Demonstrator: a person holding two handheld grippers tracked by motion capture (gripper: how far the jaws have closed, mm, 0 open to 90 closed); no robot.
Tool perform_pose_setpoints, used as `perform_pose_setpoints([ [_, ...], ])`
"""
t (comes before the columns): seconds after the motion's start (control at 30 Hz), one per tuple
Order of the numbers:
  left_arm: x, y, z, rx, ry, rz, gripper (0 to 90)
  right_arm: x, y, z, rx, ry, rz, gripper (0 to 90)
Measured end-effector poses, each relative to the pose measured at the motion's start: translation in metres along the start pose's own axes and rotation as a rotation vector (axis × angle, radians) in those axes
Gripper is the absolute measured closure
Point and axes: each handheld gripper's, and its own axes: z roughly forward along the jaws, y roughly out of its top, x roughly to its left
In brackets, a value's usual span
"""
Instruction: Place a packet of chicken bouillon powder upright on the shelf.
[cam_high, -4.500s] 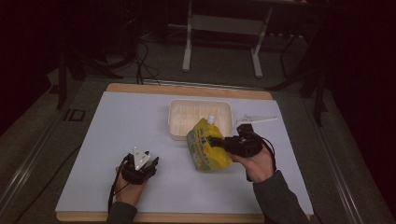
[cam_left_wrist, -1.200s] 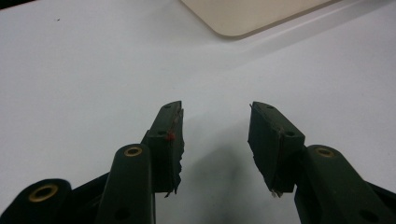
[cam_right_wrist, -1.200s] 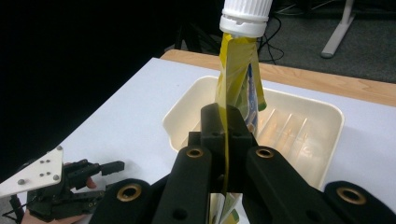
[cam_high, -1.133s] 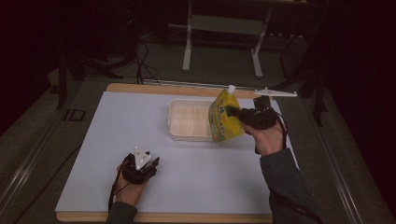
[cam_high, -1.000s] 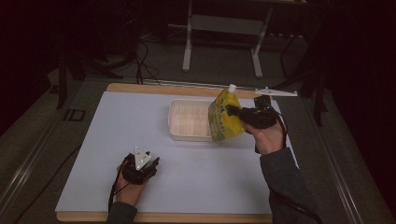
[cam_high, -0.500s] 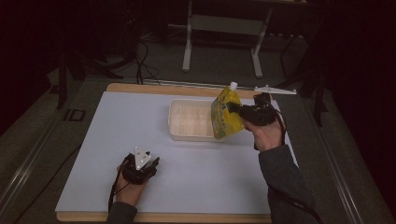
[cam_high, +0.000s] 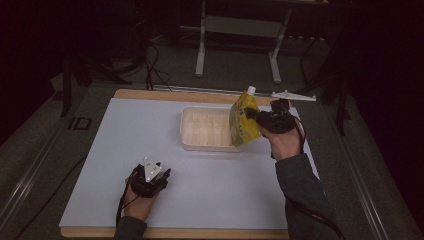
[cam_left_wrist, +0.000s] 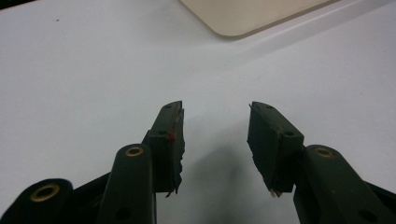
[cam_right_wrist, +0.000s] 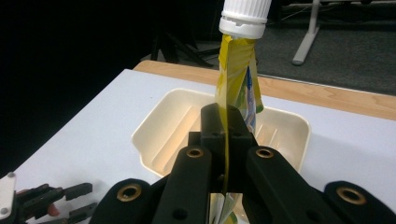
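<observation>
The right gripper (cam_high: 251, 114) pinches the yellow pouch (cam_high: 242, 122) upright over the right end of the tray (cam_high: 192, 143), so lowering and releasing it inside seems next, while the left gripper (cam_left_wrist: 215, 127), spread, rests on the near surface (cam_high: 225, 190).

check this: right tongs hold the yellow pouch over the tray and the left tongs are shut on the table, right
Not quite. The left tongs are open with nothing between them, as the left gripper view shows. The rest holds: the right tongs grip the yellow pouch over the tray.
</observation>
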Motion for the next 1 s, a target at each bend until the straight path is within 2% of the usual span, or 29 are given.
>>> perform_pose_setpoints([
  [0.4,0.000,0.000,0.000,-0.002,0.000,0.000,55.6,-0.001,0.000,0.007,-0.005,-0.034,-0.006,90.0],
  [0.63,0.000,0.000,0.000,0.000,-0.001,0.000,55.6,-0.002,-0.001,0.013,-0.007,-0.035,0.004,90.0],
  [1.0,0.000,0.000,0.000,0.000,0.000,0.000,55.6,-0.004,0.002,0.022,0.018,-0.055,0.009,90.0],
])
